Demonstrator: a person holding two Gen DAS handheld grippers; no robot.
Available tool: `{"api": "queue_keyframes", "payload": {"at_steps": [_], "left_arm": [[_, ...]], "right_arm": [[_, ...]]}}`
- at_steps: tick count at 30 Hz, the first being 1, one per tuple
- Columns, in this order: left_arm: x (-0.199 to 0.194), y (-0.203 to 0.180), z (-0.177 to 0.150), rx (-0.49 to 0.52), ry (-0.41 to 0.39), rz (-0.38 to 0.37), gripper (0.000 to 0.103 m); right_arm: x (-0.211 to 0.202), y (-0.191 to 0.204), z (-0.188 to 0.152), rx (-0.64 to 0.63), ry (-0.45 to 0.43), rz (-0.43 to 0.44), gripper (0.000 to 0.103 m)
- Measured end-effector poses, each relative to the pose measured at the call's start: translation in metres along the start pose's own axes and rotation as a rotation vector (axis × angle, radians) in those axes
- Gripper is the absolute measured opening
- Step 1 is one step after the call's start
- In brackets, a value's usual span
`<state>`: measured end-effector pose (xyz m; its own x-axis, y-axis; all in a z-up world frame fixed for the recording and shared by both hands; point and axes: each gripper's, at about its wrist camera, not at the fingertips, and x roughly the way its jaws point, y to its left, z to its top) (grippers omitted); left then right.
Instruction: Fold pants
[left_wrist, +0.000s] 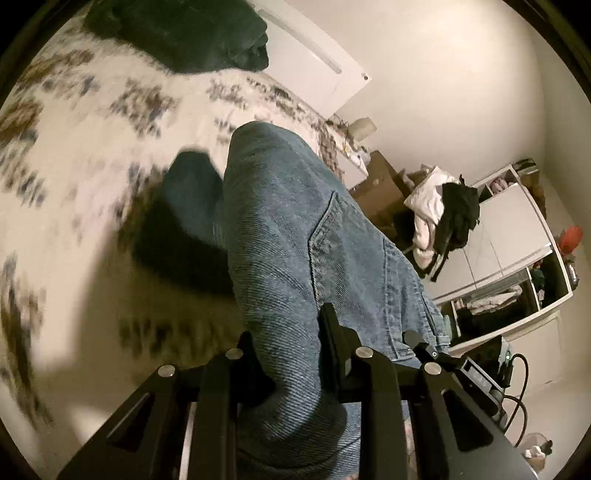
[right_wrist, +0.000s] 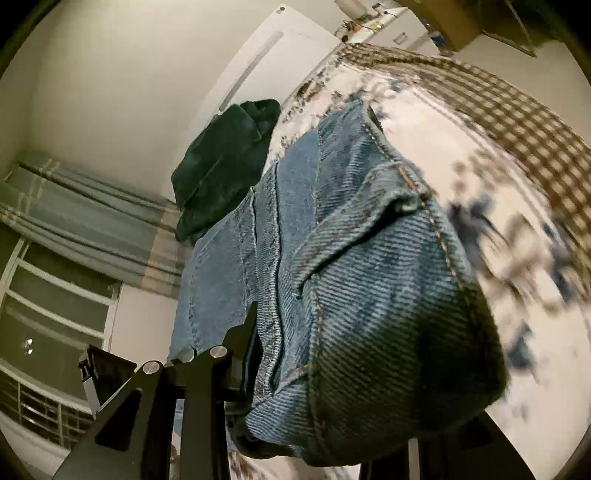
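Looking from the left wrist, the left gripper (left_wrist: 291, 354) has its jaws pinched on the blue jeans (left_wrist: 295, 236), which hang ahead of the jaws above the flowery bed (left_wrist: 92, 166). From the right wrist, the right gripper (right_wrist: 266, 369) also holds the jeans (right_wrist: 369, 277) tight; only here a window (right_wrist: 55, 295) shows. The heavy cloth could slip out if either grip loosens.
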<state>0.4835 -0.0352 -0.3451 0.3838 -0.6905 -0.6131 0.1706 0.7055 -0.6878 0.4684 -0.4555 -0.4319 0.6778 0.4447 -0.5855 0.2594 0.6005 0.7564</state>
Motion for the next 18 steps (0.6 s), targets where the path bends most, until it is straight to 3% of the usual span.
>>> {"api": "queue_keyframes", "payload": {"at_steps": [4,8,12,15,18], "left_arm": [[0.055,0.041,0.059,0.010,0.002,0.006,0.021],[0.099,0.076,0.077,0.011,0.038,0.040,0.021],[0.128,0.111,0.075,-0.045,0.100,0.057,0.023],[0.125,0.109,0.068,-0.027,0.114,0.125,0.033],[0.120,0.092,0.063,0.031,0.145,0.266,0.044]], "right_arm": [[0.067,0.012,0.042,-0.010,-0.014,-0.005,0.035],[0.137,-0.008,0.064,0.014,0.013,-0.045,0.035],[0.171,-0.030,0.064,0.026,0.048,-0.091,0.036],[0.177,-0.033,0.064,0.003,0.081,-0.119,0.042],[0.174,-0.034,0.063,-0.002,0.113,-0.162,0.054]]}}
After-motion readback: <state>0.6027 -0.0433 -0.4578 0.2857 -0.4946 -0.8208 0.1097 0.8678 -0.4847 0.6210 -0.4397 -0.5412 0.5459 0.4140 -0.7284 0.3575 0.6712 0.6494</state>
